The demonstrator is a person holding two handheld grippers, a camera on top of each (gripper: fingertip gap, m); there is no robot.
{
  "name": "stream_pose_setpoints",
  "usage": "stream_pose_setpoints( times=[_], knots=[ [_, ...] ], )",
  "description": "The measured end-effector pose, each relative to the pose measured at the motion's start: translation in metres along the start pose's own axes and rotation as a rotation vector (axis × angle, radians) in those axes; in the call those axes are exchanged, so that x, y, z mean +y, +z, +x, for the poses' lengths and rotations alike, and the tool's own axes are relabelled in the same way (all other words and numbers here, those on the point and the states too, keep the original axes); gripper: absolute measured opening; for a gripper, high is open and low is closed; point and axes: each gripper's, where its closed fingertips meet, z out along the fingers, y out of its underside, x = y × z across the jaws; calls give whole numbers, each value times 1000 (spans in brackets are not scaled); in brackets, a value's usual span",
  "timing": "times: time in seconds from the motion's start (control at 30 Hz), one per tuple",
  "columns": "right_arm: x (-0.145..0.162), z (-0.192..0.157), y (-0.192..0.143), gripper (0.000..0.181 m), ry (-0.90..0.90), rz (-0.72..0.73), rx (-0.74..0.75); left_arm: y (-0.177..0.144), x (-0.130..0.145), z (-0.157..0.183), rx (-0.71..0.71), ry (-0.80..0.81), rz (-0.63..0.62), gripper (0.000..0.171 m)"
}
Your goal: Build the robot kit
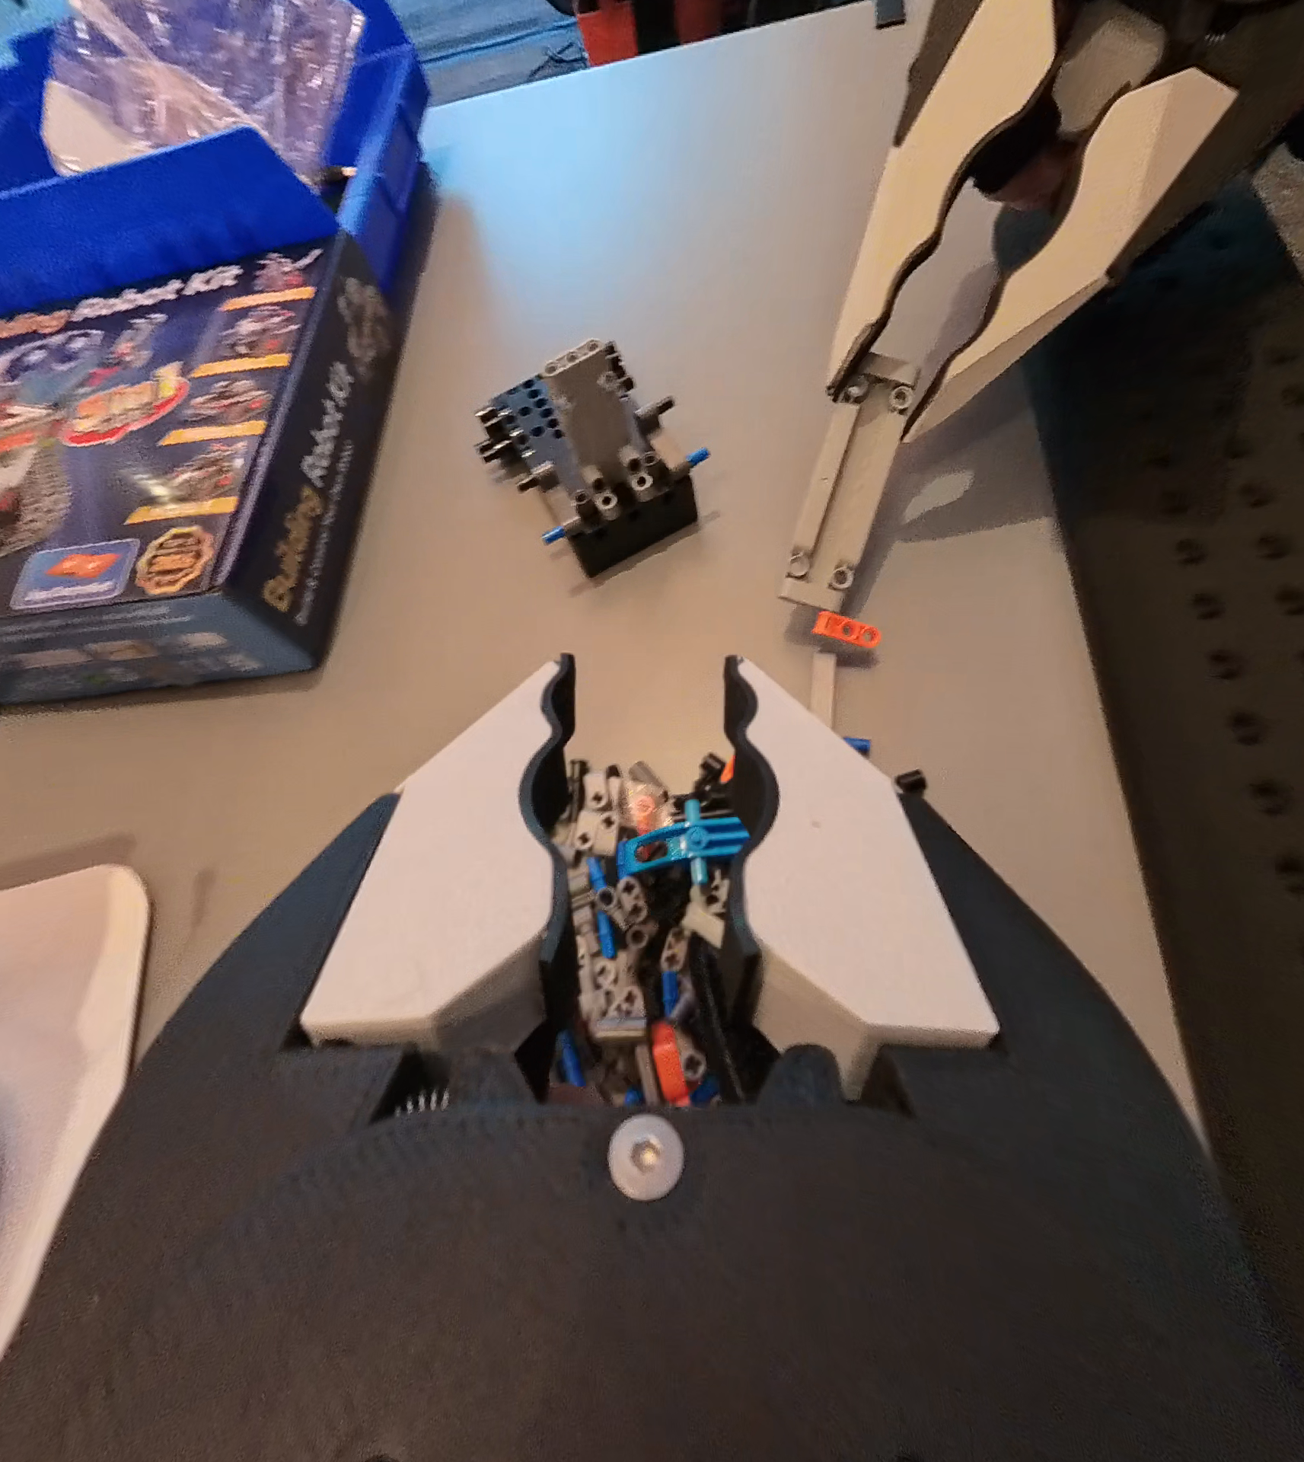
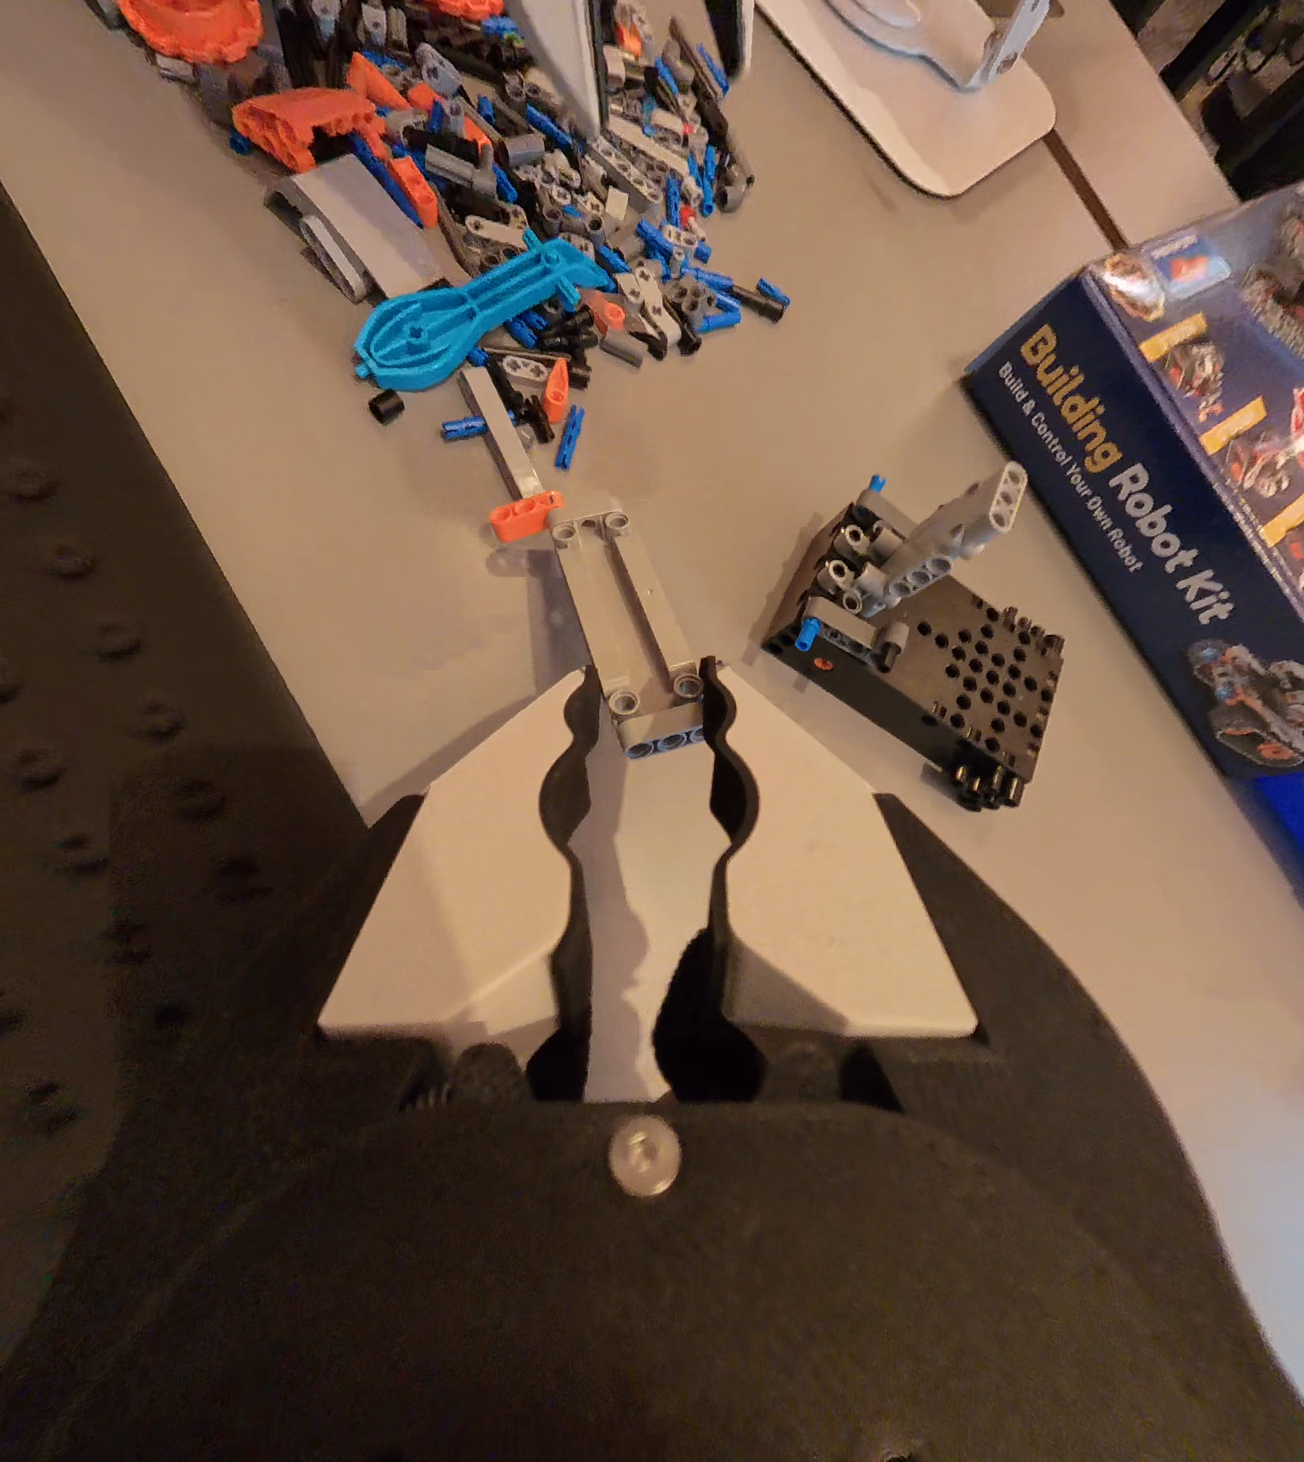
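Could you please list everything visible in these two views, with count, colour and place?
Long grey frame piece: one, grey, on the table, its near end between the right gripper's fingertips.
Small orange connector: one, orange, at the frame piece's far end.
Partly built assembly: one, black base with grey beams and blue pins, between frame piece and box.
Loose parts pile: many, grey, black, blue, orange, beneath the left gripper.
Light-blue tool: one, at the pile's near edge.
Kit box: one, dark blue, open, on the table.
White tray: one, beside the pile.
Table: one, light grey.
Left gripper: open, over the pile.
Right gripper: closed on the frame piece.
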Motion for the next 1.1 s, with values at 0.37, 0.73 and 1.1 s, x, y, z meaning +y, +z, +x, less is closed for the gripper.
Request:
stream_pose_setpoints(
  times=[0.37, 0.73, 1.1],
  knots=[
    [-21, -2, -8, 24, -208, -51, 136, 46, -7, 20, 134, -21, -19, 51],
    [-51, 1, -20, 24, -319, 11, 213, 46, -16, 33, 295, -123, 52, 33],
    [-69, 5, -14, 24, -358, 64, 235, 28, -19, 29, 307, -164, 116, 10]
  ],
)
